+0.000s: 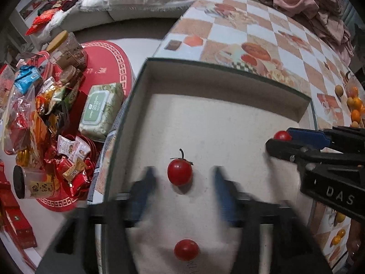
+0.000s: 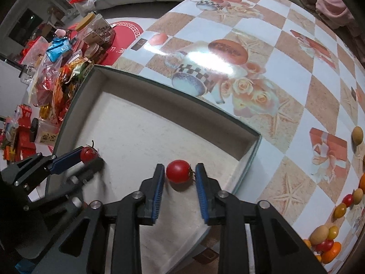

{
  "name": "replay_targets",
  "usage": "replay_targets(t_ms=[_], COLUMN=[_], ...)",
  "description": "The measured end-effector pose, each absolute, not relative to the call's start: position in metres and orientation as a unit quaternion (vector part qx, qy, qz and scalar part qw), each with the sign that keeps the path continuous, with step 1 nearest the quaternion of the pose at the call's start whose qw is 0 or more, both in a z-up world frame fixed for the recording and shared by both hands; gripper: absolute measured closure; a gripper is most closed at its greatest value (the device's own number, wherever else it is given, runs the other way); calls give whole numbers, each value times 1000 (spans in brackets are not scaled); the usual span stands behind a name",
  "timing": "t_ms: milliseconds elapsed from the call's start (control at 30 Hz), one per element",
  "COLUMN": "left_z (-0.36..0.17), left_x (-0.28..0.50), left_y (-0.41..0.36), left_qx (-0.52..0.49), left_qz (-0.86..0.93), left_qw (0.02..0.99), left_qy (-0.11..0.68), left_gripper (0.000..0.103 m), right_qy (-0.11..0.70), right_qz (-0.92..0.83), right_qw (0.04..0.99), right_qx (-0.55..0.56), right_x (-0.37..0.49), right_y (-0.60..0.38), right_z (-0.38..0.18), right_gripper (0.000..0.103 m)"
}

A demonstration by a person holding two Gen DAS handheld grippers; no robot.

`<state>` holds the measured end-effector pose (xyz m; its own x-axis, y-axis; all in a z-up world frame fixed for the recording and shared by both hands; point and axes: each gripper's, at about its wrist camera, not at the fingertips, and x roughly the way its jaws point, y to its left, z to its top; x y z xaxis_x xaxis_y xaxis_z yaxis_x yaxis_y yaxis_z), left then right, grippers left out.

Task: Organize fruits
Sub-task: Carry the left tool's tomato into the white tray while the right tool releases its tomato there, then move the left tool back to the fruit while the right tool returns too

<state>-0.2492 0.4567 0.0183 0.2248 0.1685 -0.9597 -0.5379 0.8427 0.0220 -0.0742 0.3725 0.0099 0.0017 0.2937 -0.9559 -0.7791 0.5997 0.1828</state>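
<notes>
A shallow white box (image 1: 223, 77) (image 2: 141, 123) with dark edges lies on the checked table. In the left wrist view, a red cherry tomato with a stem (image 1: 179, 171) lies on the box floor between the open fingers of my left gripper (image 1: 182, 178); a second tomato (image 1: 186, 249) lies nearer. My right gripper (image 2: 180, 175) is open around another tomato (image 2: 178, 171), which rests on the box floor near the right wall. That tomato (image 1: 282, 135) and the right gripper (image 1: 279, 140) also show in the left view, and the left gripper (image 2: 91, 157) in the right view.
Loose fruits, orange, yellow and red (image 2: 326, 242) (image 1: 354, 105), lie on the table at the right. A red round tray (image 1: 107, 73) with snack packets, jars and a wet-wipe pack (image 1: 101, 111) stands left of the box. Cushions and pink cloth (image 1: 308, 0) lie behind.
</notes>
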Motion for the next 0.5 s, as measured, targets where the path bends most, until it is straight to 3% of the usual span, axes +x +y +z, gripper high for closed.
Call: replay_targets(t_ms=[33, 200, 267, 300, 367, 500], left_z=[19, 17, 17, 17, 19, 26], left_x=[-249, -249, -251, -252, -253, -255], left_y=[457, 462, 463, 463, 462, 457], left_qx=[-157, -165, -164, -164, -167, -164], left_qz=[231, 230, 233, 234, 232, 236], left_qw=[767, 759, 757, 757, 757, 757], left_qy=[577, 586, 587, 588, 587, 587], left_gripper=[39, 39, 39, 36, 17, 17], right_qy=[586, 588, 592, 591, 583, 569], right_qz=[399, 399, 406, 411, 414, 409], right_qw=[675, 675, 670, 670, 677, 696], right_qx=[-204, -198, -189, -183, -173, -156], right_x=[-74, -73, -73, -73, -73, -70], right_y=[374, 377, 377, 378, 376, 369], right_z=[10, 10, 11, 13, 21, 39], right_gripper=[56, 52, 36, 22, 20, 20])
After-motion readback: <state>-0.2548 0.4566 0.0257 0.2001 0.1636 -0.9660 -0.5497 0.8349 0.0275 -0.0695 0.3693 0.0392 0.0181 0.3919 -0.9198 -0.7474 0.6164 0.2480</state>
